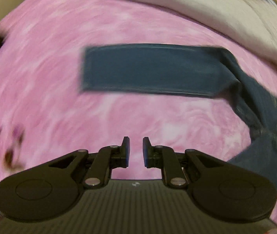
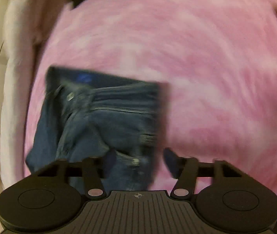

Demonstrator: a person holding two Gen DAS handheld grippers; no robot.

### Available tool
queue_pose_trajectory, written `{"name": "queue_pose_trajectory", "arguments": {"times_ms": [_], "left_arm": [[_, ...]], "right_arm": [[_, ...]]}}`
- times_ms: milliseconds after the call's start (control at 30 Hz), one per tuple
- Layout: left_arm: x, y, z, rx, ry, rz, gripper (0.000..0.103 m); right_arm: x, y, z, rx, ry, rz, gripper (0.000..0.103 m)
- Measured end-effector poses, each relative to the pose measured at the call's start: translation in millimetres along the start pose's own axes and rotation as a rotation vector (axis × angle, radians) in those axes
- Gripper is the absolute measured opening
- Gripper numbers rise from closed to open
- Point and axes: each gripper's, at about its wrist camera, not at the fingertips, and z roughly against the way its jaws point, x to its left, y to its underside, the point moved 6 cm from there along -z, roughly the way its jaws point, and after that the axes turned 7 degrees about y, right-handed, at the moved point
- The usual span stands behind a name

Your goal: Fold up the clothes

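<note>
**Q:** Log the jaws first. What was the left one doing?

**A:** My left gripper (image 1: 135,152) hung over the pink bedspread (image 1: 50,68) with its jaws drawn in to a narrow gap and nothing between the blue pads (image 1: 127,152). Only pink cloth showed through the gap, so it was nearly closed but holding nothing.

**Q:** And the right?

**A:** My right gripper (image 2: 138,162) had its jaws spread wide. Its left finger (image 2: 110,160) lay over the jeans (image 2: 103,120); its right finger (image 2: 170,160) lay past the jeans' right edge, over the bedspread (image 2: 197,48). The frame was motion-blurred, so I could not tell whether either finger touched the denim (no grip was visible).

**Q:** Where were the jeans, taking the bedspread as reference?

**A:** Flat on it. In the left wrist view the jeans (image 1: 152,70) showed as a long dark blue band across the middle of the bedspread, with the right end bending down toward the right of my left gripper. In the right wrist view the waistband end faced up, with a metal button (image 2: 70,96) showing, and the lower denim ran under the gripper body.

**Q:** Anything bordering the bedspread?

**A:** A white sheet (image 1: 206,13) along its far edge in the left view; the same sheet (image 2: 15,78) along its left edge in the right view.
</note>
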Motion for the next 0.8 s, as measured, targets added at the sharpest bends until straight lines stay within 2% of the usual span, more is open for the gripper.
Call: {"name": "queue_pose_trajectory", "arguments": {"times_ms": [200, 433, 500, 567, 667, 800], "left_arm": [[98, 43, 57, -0.085, -0.064, 0.331, 0.02], [178, 115, 68, -0.062, -0.067, 0.655, 0.022], [193, 129, 63, -0.062, -0.063, 0.718, 0.023], [207, 142, 58, -0.063, -0.056, 0.778, 0.023], [219, 148, 49, -0.078, -0.012, 0.834, 0.024], [229, 149, 39, -0.113, 0.044, 0.89, 0.026]], "right_arm": [[0, 17, -27, 0.0, -0.058, -0.031, 0.055], [3, 43, -29, -0.012, -0.044, 0.012, 0.056], [3, 50, -29, -0.037, -0.047, 0.021, 0.057], [5, 56, -29, -0.077, -0.066, 0.026, 0.068], [5, 63, -25, -0.123, -0.084, 0.003, 0.075], [4, 65, -24, -0.135, -0.107, -0.052, 0.075]]}}
